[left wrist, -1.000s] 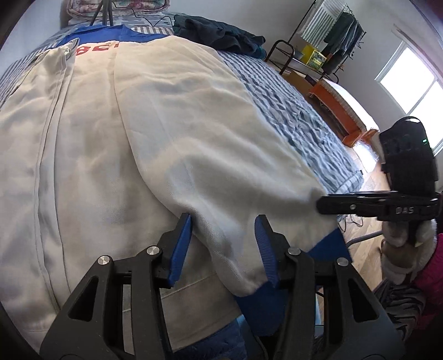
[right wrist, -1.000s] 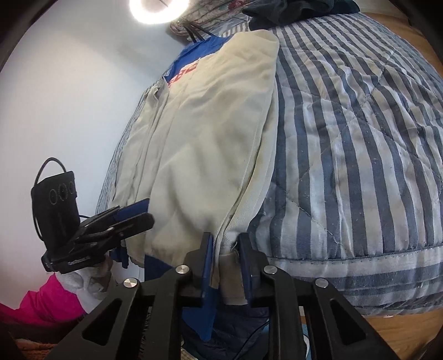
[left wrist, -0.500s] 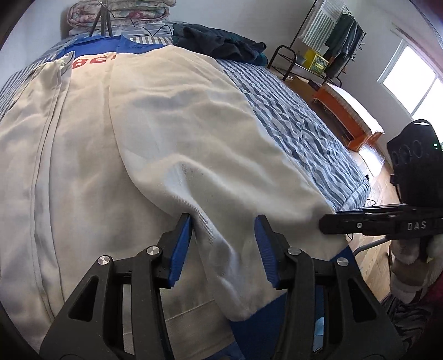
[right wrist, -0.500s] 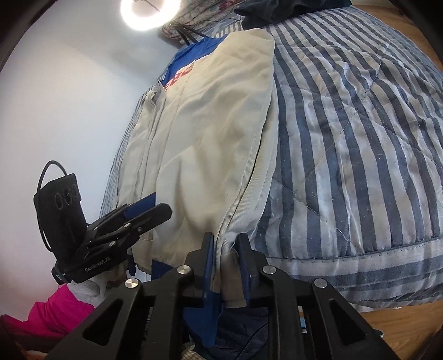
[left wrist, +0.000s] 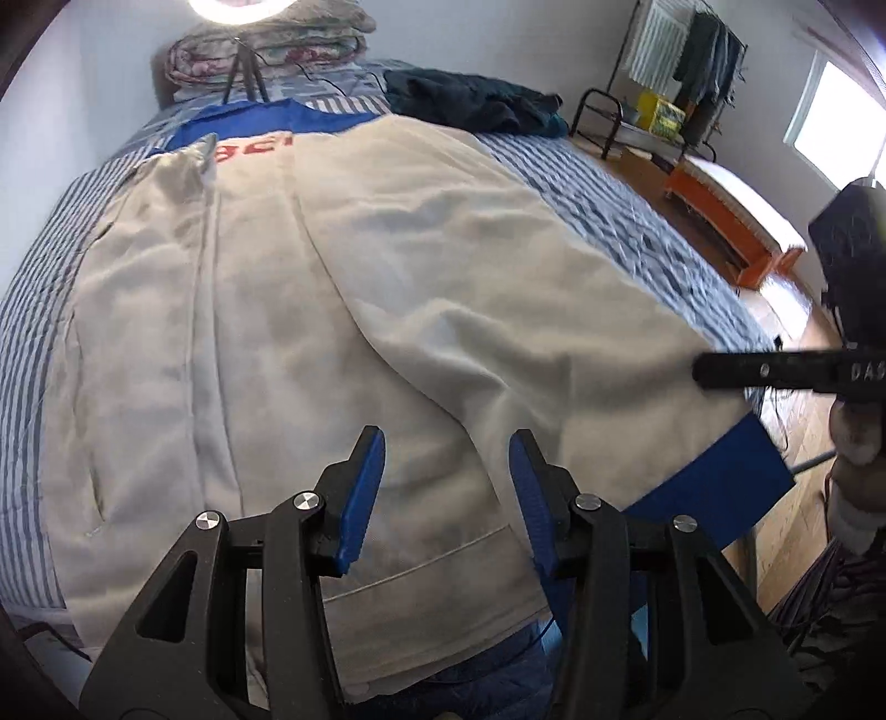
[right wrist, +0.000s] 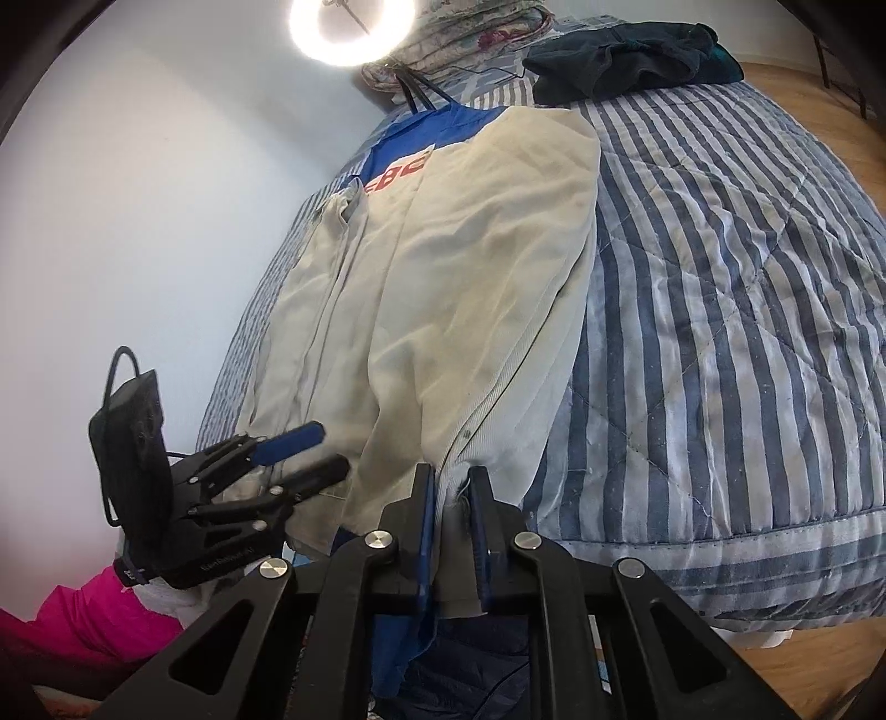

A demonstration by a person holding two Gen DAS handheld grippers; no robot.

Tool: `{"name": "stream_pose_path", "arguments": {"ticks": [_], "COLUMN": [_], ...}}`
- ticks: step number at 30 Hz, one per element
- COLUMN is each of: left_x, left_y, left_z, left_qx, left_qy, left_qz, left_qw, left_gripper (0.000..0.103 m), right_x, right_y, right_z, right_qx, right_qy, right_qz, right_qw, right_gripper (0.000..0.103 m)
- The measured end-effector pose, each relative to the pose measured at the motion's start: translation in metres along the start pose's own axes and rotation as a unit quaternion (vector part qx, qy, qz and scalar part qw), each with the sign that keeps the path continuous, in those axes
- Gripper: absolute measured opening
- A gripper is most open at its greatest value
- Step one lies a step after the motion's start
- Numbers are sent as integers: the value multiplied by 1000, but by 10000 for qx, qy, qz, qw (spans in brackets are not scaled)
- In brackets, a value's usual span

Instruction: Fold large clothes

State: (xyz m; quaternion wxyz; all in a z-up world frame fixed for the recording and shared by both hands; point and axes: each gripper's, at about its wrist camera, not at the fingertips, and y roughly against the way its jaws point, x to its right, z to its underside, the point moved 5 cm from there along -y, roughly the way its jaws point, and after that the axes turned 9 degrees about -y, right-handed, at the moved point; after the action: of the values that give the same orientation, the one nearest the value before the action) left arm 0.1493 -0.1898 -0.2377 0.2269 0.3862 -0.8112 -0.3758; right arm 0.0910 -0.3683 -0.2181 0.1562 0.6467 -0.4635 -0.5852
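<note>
Across the middle of both wrist views lies one cream jacket (left wrist: 310, 310) with a blue lining and red letters near its collar, spread lengthwise on one bed (right wrist: 720, 310) under a blue-striped quilt. One dark heap of clothes (right wrist: 626, 50) sits at the upper right of the right wrist view, one folded floral blanket (left wrist: 266, 50) at the top centre of the left view, and one ring light (right wrist: 351, 27) glows above it.

Two tools show. The left hand-held gripper (left wrist: 446, 493) stands released, its blue pads apart above the hem with cloth below them but not pinched. The right hand-held gripper (right wrist: 449, 531) is closing, its pads pinching the jacket's near right corner; in the left view it enters from the right edge, blurred.

The jacket's hem hangs just over the bed's near edge, and its right side runs beside bare quilt, which fills the right half of the right wrist view. Wooden floor (left wrist: 775, 310) lies open beyond the bed at right, with what may be an orange-framed cot (left wrist: 731, 221) and one clothes rack (left wrist: 681, 61) at the upper right.

Compared with a second ago, the left view takes in more of the bed's head, and the gripped corner looks slightly raised.
</note>
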Motion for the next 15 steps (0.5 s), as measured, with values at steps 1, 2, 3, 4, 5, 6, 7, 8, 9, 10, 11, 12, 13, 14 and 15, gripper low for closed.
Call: {"name": "stream_pose_path", "arguments": {"ticks": [1, 2, 3, 4, 5, 6, 7, 8, 9, 10, 11, 12, 13, 14, 15], "left_x": [-3, -3, -2, 0, 2, 5, 7, 7, 7, 9, 10, 8, 3, -4, -10], "left_y": [2, 1, -4, -11, -19, -31, -43, -58, -66, -64, -61, -56, -50, -44, -40], "left_z": [-6, -11, -16, -21, -24, -24, -22, -13, -4, 2, 5, 7, 8, 9, 11], "left_qx": [114, 166, 188, 204, 167, 40, -147, -488, -632, -496, -454, -488, -497, -478, -469], "left_qy": [51, 36, 26, 29, -3, -93, -193, -293, -335, -458, -581, -550, -350, -143, -19], "left_qz": [-22, -33, -1, 33, 10, -77, -152, -276, -296, -346, -421, -401, -352, -334, -337], "left_qw": [9999, 9998, 9998, 9998, 9999, 9999, 9996, 9980, 9970, 9971, 9964, 9965, 9975, 9982, 9983], "left_gripper": [48, 48, 48, 48, 48, 48, 48, 48, 48, 48, 48, 48, 48, 48, 48], "right_x": [1, 1, 0, -2, -4, -5, -7, -8, -8, -7, -6, -4, -2, 0, 2], "right_y": [-1, -1, -2, -2, -1, 0, 2, 3, 3, 1, 0, -1, -3, -2, -1], "right_z": [0, 0, 0, -1, -1, 0, 1, 2, 2, 2, 2, 2, 1, 0, -1], "right_qx": [1, -1, 3, 15, 28, 43, 56, 67, 63, 33, 16, -5, -10, 0, 16], "right_qy": [-18, -25, -20, -6, 14, 37, 67, 104, 127, 135, 149, 150, 126, 71, 25], "right_qz": [19, 22, 24, 28, 30, 33, 35, 44, 60, 84, 133, 178, 181, 145, 104], "right_qw": [10000, 10000, 10000, 10000, 10000, 10000, 10000, 9999, 9999, 9999, 9998, 9997, 9998, 9999, 9999], "right_gripper": [10, 10, 10, 10, 10, 10, 10, 10, 10, 10, 10, 10, 10, 10, 10]}}
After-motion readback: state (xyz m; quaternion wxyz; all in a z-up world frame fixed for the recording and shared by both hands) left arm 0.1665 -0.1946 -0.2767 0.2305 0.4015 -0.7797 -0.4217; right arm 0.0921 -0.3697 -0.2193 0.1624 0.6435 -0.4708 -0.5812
